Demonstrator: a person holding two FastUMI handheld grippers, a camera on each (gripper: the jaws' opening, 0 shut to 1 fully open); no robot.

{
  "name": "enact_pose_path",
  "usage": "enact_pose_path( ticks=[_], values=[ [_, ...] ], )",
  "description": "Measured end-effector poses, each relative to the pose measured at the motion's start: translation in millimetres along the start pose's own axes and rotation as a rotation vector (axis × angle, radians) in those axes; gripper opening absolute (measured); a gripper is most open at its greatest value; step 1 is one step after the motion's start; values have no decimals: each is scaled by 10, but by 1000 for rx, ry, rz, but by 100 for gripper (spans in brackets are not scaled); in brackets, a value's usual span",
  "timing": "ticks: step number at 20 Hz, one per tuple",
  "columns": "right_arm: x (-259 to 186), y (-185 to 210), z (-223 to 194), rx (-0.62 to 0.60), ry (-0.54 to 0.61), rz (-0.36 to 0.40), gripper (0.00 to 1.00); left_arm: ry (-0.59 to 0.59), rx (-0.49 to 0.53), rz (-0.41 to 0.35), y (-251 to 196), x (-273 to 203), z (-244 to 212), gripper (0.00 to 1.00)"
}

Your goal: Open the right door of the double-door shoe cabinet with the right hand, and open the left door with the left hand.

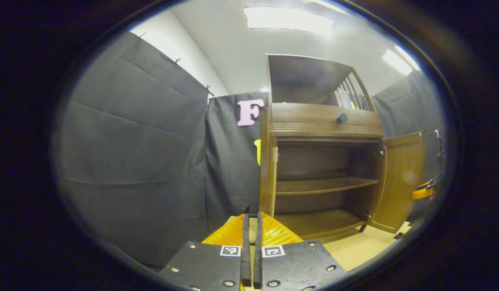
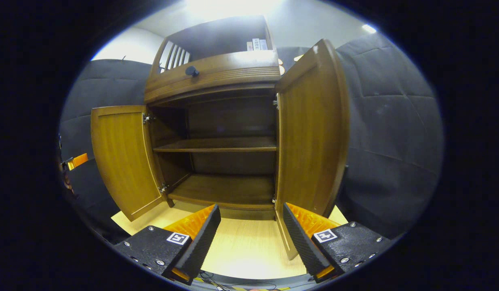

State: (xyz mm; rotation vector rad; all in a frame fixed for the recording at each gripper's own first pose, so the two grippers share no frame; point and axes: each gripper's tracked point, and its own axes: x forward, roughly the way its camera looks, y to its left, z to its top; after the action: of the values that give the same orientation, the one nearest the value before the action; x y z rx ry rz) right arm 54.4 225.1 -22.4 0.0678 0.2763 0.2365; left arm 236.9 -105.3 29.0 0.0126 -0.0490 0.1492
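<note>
In the left gripper view the left claw (image 1: 251, 226) sits at 6 o'clock, fingers pressed together on nothing. Past it, at 3 o'clock, the cabinet (image 1: 322, 121) stands open on the pale surface (image 1: 362, 248), one door (image 1: 398, 182) swung wide. In the right gripper view the right claw (image 2: 251, 226) is spread at 6 o'clock, holding nothing; the right door (image 2: 310, 133) stands just beyond its finger at 5 o'clock, the left door (image 2: 122, 161) at 9 o'clock, a shelf (image 2: 217, 144) between them
</note>
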Motion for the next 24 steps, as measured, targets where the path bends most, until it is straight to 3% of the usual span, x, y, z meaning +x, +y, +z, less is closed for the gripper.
enact_pose_path(
  ticks=[3,4,5,6,9,12,14,15,17,24],
  values=[
    [-232,-159,244,-14,-70,-16,92,-2,-31,-14,-281,-170,122,10],
    [-313,-242,318,-24,-89,-28,95,10,-41,-25,-401,-213,146,22],
    [-407,-321,381,-28,-108,-40,92,15,-41,-16,-492,-281,178,32],
    [-478,-373,434,-25,-124,-49,95,7,-35,14,-528,-355,257,41],
    [-710,-512,444,2,-147,-73,92,-14,-5,86,-671,-583,348,70],
    [-943,-624,309,16,-135,-90,92,-8,-25,63,-1052,-663,350,100],
    [-1062,-713,232,23,-129,-102,92,2,-28,69,-1160,-715,311,100],
    [-1078,-742,177,28,-119,-109,99,19,-35,81,-1190,-728,284,100],
    [-1133,-800,120,42,-110,-118,92,50,-55,97,-1243,-765,268,100],
    [-1093,-815,174,84,-138,-125,96,19,-30,144,-1193,-770,447,100]
  ],
)
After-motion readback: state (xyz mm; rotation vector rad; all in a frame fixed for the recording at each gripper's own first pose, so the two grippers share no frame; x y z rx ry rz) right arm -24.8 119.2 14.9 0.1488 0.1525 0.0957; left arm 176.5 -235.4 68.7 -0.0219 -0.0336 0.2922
